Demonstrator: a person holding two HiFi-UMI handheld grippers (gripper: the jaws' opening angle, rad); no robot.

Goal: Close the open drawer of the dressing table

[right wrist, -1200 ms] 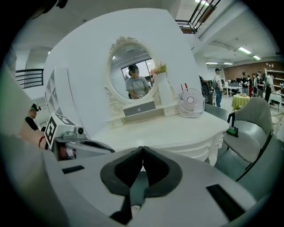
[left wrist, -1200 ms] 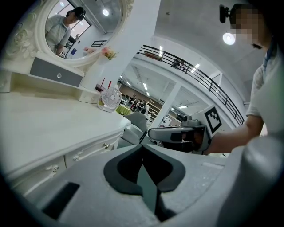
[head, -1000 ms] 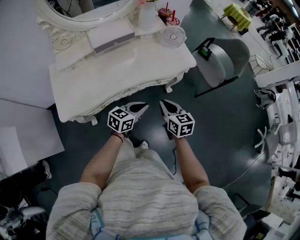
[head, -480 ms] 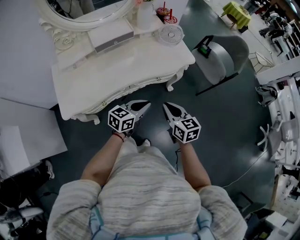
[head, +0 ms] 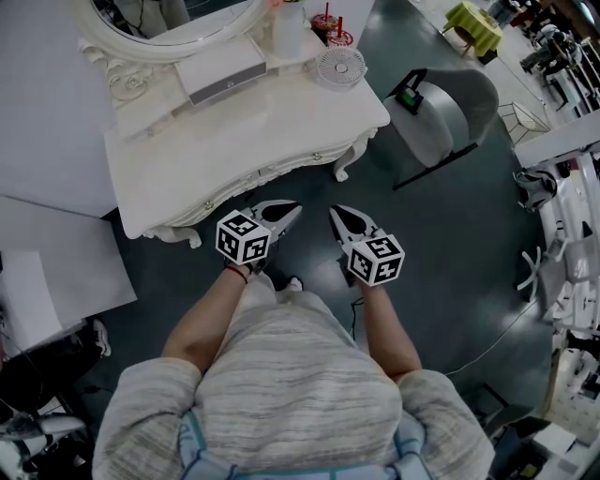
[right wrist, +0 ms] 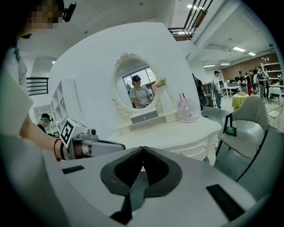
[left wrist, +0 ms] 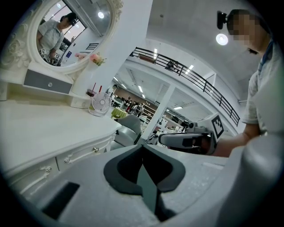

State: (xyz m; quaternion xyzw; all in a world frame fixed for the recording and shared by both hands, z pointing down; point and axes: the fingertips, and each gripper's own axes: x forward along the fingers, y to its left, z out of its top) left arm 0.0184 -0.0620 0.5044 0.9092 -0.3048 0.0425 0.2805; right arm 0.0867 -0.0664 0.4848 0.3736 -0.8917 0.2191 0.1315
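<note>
The white dressing table (head: 234, 131) stands in front of me. Its front drawers (head: 272, 174) sit flush with the curved front edge, and none stands out. In the left gripper view the drawer knobs (left wrist: 95, 149) show along the closed front. My left gripper (head: 294, 209) hangs just off the table's front edge, shut and empty. My right gripper (head: 335, 211) is beside it, a little further from the table, also shut with nothing in it. Both pairs of jaws meet tip to tip in the gripper views: the left gripper (left wrist: 142, 145) and the right gripper (right wrist: 142, 148).
On the tabletop stand an oval mirror (head: 178, 23), a small grey-fronted drawer box (head: 225, 70), a desk fan (head: 339, 67) and two red cups (head: 330, 26). A grey chair (head: 450, 108) is to the right of the table, and a white panel (head: 56, 272) lies on the floor at left.
My right gripper has drawn back a little from the table and to the right. The left gripper has hardly shifted. Both stay shut.
</note>
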